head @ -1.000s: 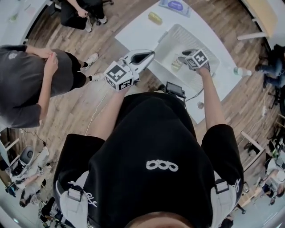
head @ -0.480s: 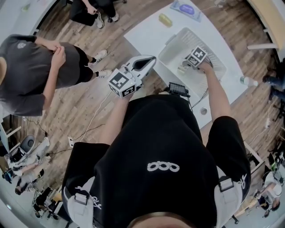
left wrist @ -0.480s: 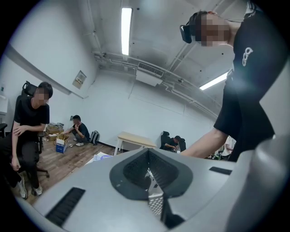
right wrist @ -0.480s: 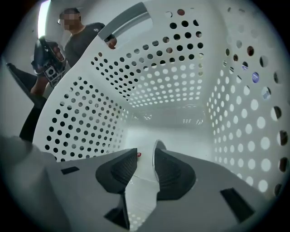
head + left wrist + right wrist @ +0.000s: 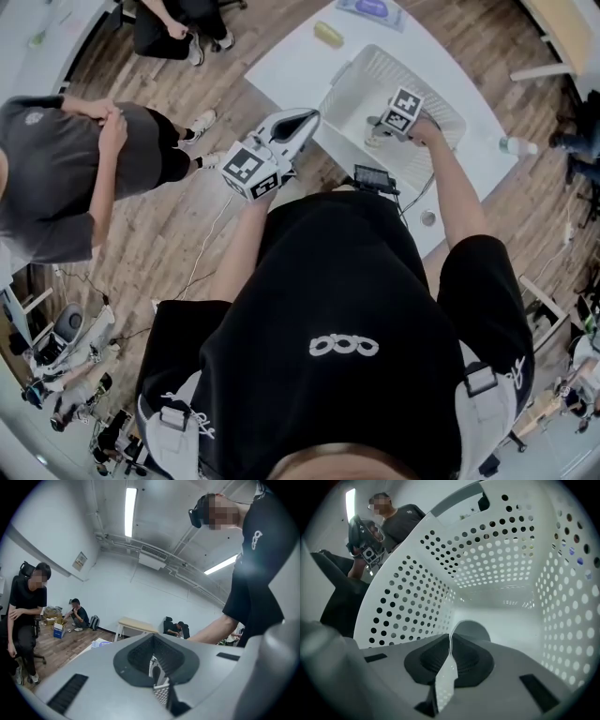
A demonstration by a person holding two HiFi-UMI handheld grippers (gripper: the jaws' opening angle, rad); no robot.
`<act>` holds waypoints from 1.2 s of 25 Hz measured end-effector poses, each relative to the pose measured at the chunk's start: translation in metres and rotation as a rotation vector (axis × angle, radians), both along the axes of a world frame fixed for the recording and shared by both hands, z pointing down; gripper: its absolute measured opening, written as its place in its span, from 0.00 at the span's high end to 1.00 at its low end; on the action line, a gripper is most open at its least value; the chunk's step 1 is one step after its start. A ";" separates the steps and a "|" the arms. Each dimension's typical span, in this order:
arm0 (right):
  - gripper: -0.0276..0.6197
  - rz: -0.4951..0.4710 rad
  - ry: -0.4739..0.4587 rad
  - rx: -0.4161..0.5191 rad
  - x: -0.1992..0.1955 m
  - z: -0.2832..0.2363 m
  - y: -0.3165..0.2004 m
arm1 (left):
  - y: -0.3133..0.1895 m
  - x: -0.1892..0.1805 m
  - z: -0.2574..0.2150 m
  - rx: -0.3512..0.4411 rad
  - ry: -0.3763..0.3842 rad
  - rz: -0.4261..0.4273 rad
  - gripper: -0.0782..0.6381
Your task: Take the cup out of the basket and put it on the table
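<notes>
A white perforated basket (image 5: 349, 77) stands on the white table (image 5: 286, 66). My right gripper (image 5: 388, 123) reaches down into it, over a small pale cup (image 5: 374, 139). In the right gripper view the jaws (image 5: 450, 637) have just been closing, and a thin pale wall of the cup (image 5: 471, 628) is pinched between the pads. The basket's dotted wall (image 5: 417, 588) surrounds them. My left gripper (image 5: 307, 117) hovers level in front of the basket, off the table's near edge. Its pads (image 5: 153, 637) meet with nothing between them.
A yellow object (image 5: 327, 35) and a blue packet (image 5: 370, 9) lie at the table's far end. A black device (image 5: 372, 176) sits at the near edge, and a bottle (image 5: 514, 146) lies at the right. A person (image 5: 56, 159) stands on the floor to the left.
The right gripper has tipped further downward and sunk deeper into the basket, onto the cup. The left gripper has stayed about where it was.
</notes>
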State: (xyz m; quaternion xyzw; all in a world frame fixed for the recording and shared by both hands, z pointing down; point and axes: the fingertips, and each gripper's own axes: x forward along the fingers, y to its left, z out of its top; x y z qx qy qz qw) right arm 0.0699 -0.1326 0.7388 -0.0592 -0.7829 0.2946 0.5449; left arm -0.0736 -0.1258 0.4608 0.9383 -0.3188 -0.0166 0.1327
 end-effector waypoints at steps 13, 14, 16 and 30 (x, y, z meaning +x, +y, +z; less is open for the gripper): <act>0.90 0.168 -0.116 0.271 0.001 -0.076 0.009 | -0.002 0.027 -0.007 0.022 -0.010 0.147 0.88; 0.90 0.201 -0.136 0.331 0.002 -0.091 0.008 | -0.002 0.029 -0.007 0.021 -0.015 0.156 0.88; 0.90 0.284 -0.173 0.466 0.007 -0.122 0.005 | -0.003 0.034 -0.008 0.018 -0.016 0.183 0.88; 0.90 0.762 -0.351 0.986 0.017 -0.274 0.022 | -0.008 0.058 -0.017 0.001 -0.009 0.393 0.88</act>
